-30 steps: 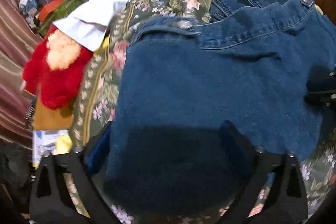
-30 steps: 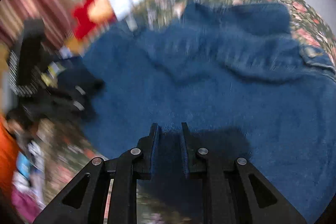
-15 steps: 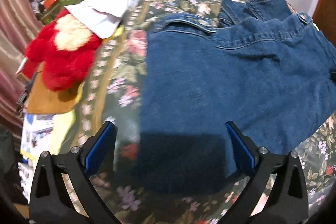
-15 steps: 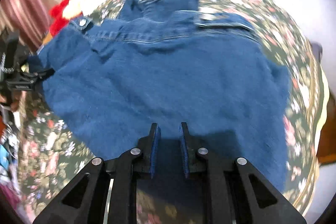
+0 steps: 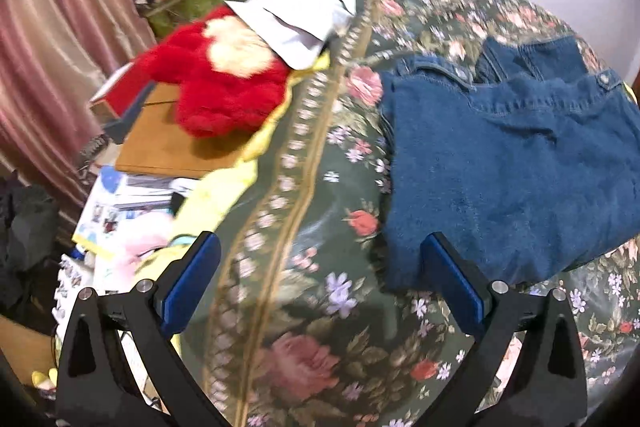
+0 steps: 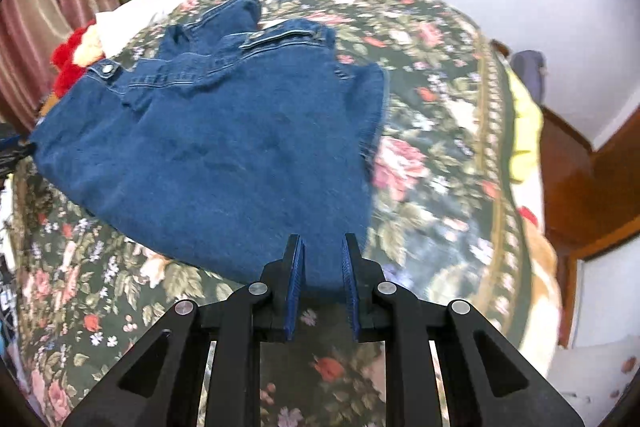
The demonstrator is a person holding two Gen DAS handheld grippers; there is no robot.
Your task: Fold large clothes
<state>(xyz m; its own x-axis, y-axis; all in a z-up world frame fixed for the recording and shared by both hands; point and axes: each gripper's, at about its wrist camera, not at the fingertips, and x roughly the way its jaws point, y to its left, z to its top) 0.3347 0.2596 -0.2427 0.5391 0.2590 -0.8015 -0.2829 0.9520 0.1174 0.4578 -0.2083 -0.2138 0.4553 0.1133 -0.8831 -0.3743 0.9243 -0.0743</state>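
Your left gripper [image 5: 320, 279] hangs with its blue-padded fingers spread wide and nothing between them, above the floral bedspread [image 5: 304, 195]; its right finger sits just at the near left corner of the denim jacket [image 5: 508, 171]. Your right gripper [image 6: 322, 267] has its fingers drawn close together, with a narrow gap between the pads, and the near hem of the denim jacket [image 6: 224, 147] lies in that gap; you cannot tell from this view whether the pads actually pinch the cloth. The jacket lies folded on the bedspread [image 6: 432, 131], its collar and snap buttons toward the far side. Off the left edge of the bed you see a red plush toy [image 5: 216, 87], a white pillow [image 5: 300, 15] just beyond it, and a brown board [image 5: 168, 143] under the toy.
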